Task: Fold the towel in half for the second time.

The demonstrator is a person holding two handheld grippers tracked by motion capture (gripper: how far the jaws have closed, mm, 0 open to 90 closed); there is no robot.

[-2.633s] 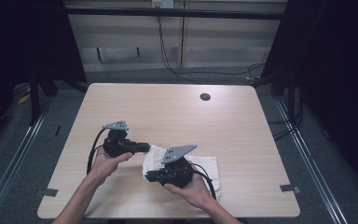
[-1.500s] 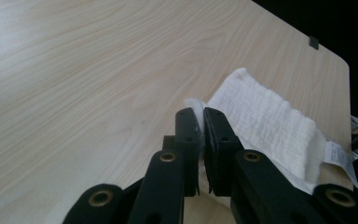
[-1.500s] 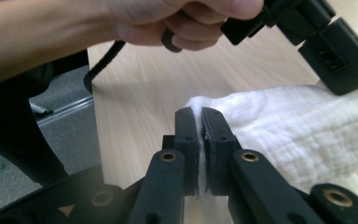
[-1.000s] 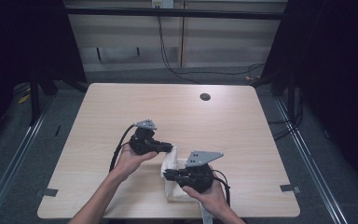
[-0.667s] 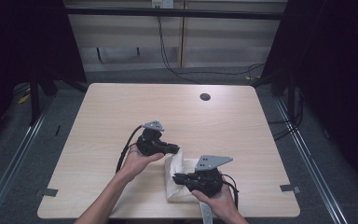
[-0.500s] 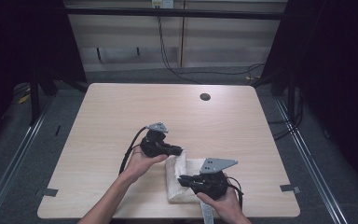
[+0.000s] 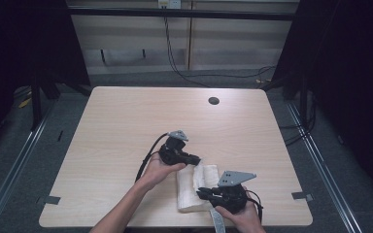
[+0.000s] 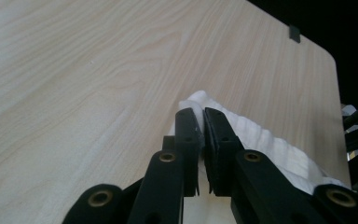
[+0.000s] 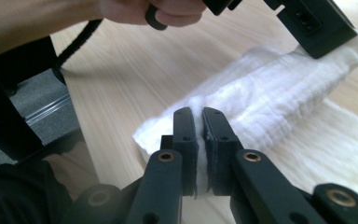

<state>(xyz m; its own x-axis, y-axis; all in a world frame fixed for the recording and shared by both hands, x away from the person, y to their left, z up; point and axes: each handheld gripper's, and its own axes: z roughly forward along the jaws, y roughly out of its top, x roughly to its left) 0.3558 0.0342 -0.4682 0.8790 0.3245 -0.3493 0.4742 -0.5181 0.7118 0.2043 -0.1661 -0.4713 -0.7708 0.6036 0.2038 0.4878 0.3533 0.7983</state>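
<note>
Both grippers, left [image 7: 194, 160] and right [image 7: 200, 193], pinch edges of the towel [image 7: 194, 189] at the table's [image 7: 126, 121] five o'clock; uneven pulling could slip the thin fold free and undo it.

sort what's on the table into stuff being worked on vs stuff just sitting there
In use:
- white cloth, folded, near the table's front edge
- left tool, shut on the cloth's far end
- right tool, shut on its near end

Lying about:
- small dark round spot near the far edge of the table
- cables on the floor beyond
</note>
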